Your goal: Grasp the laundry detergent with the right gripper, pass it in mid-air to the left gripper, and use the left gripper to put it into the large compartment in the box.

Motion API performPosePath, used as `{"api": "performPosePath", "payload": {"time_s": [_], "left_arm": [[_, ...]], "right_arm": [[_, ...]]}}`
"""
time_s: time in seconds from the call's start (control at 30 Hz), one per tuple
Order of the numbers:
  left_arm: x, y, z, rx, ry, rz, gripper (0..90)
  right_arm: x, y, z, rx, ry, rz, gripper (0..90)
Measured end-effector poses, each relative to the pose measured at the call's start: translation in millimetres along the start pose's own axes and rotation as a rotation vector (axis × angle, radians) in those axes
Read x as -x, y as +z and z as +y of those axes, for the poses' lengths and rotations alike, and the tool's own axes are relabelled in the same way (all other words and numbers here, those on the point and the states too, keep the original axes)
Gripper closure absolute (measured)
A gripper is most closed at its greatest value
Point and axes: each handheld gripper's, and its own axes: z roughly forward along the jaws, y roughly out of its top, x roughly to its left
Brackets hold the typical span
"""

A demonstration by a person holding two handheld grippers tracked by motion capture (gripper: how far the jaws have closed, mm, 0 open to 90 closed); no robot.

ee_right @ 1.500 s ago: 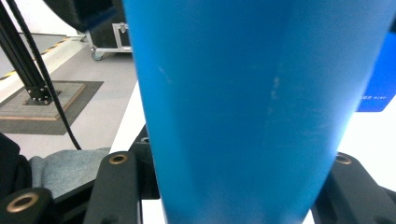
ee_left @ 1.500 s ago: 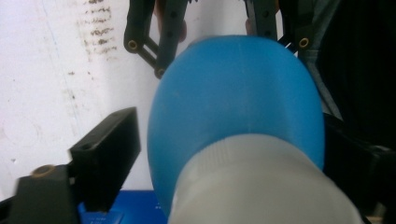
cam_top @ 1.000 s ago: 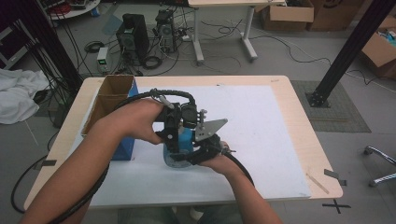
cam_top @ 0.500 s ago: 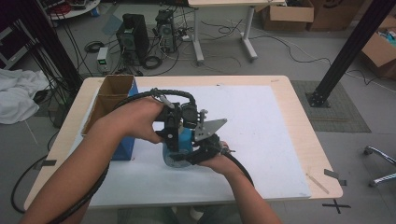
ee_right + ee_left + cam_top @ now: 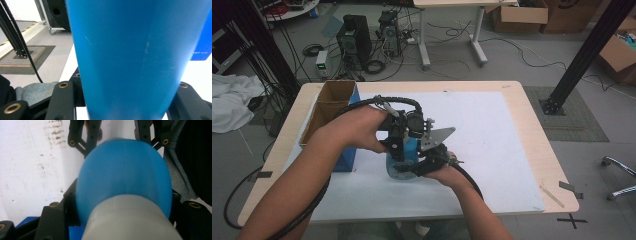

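Note:
A blue bottle (image 5: 403, 156) with a pale grey cap (image 5: 130, 220) stands on the white mat, held from two sides. My left gripper (image 5: 404, 144) comes in from the left over its top. In the left gripper view its black jaws flank the bottle's shoulder (image 5: 125, 175) just under the cap; they have just been closing on it, and the left gripper (image 5: 122, 201) is shut there. My right gripper (image 5: 408, 170) reaches in from the right, lower down. In the right gripper view the bottle's body (image 5: 135, 55) sits clamped in the right gripper (image 5: 122, 100).
An open blue-sided cardboard box (image 5: 328, 107) stands at the table's left, close behind my left forearm. The white mat (image 5: 497, 145) stretches to the right of the bottle. Computers and cables sit on the floor beyond the far edge, and a black post (image 5: 584, 55) stands at the right.

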Motion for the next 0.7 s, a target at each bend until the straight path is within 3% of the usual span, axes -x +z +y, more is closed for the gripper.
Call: {"api": "performPosePath", "payload": {"time_s": [0.17, 0.33, 0.63, 0.7], "left_arm": [[1.4, -1.9, -1.1, 0.018, -0.006, 0.005, 38.1], [3.5, -1.1, 1.1, -0.011, -0.01, 0.018, 38.3], [2.8, -3.3, 3.3, -0.016, -0.016, 0.022, 38.4], [2.6, -3.8, 3.4, -0.02, -0.019, 0.024, 38.4]], "right_arm": [[0.3, -1.6, 0.8, 0.002, -0.014, 0.003, 46.3], [-0.1, -2.3, 0.8, -0.006, -0.029, 0.005, 45.2], [-0.5, -4.9, 2.1, -0.015, -0.024, -0.012, 42.3], [-1.0, -5.8, 2.6, -0.012, -0.036, -0.024, 38.3]]}}
